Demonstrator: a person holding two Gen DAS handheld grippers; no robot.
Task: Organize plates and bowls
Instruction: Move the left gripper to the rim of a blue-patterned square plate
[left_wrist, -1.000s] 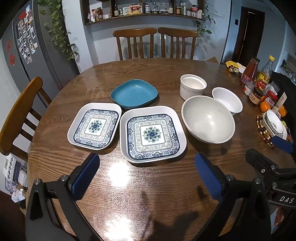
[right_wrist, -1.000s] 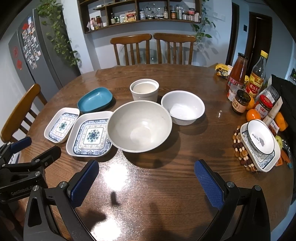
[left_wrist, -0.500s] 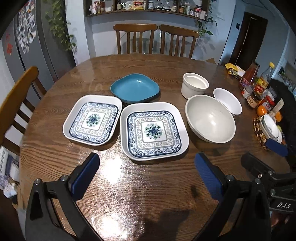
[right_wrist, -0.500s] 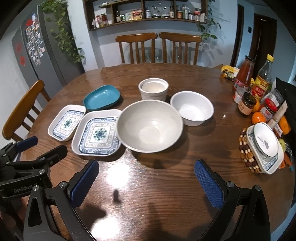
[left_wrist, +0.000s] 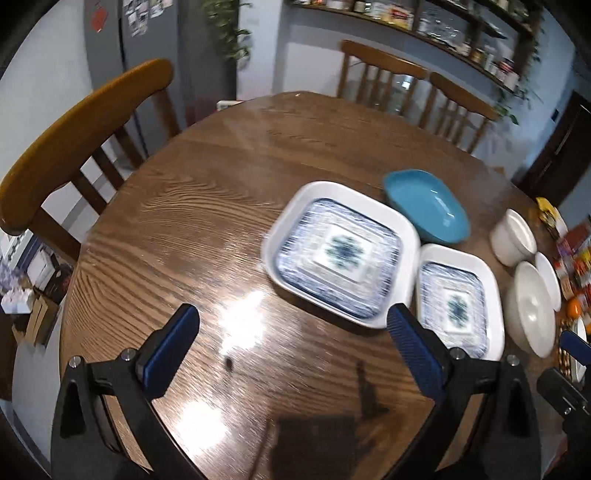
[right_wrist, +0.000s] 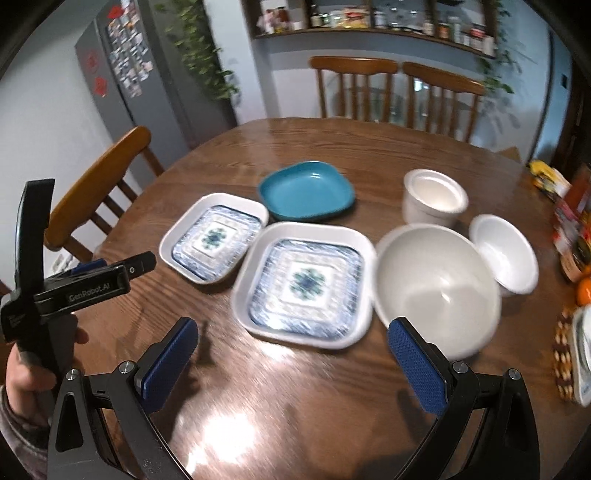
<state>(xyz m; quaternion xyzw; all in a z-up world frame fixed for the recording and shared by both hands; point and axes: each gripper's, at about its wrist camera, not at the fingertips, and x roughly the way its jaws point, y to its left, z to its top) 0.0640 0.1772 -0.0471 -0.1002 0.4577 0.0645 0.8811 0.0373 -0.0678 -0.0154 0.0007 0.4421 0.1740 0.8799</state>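
White, blue-patterned: 2 square plates (right_wrist: 303, 282) (right_wrist: 216, 236) lie side by side on your wooden table (right_wrist: 369, 147), teal dish (right_wrist: 306, 190) behind, 3 white bowls (right_wrist: 437, 284) to their right. Your left gripper (left_wrist: 291, 341) and right gripper (right_wrist: 291, 350) hover, jaws apart, holding nothing.

Table (right_wrist: 295, 387): brown wood, visible grain, glossy varnish with bright glare patches.
2 patterned square plates (right_wrist: 303, 284) (right_wrist: 216, 236): glazed, glossy white rims.
Teal dish (right_wrist: 306, 190): smooth, satin sheen.
3 white bowls (right_wrist: 437, 284) (right_wrist: 504, 251) (right_wrist: 434, 197): smooth, shiny.
Gripper pads (right_wrist: 173, 363): blue, ribbed, matt; frames black matt plastic, metal screws.
Chairs (right_wrist: 99, 188): polished wood.
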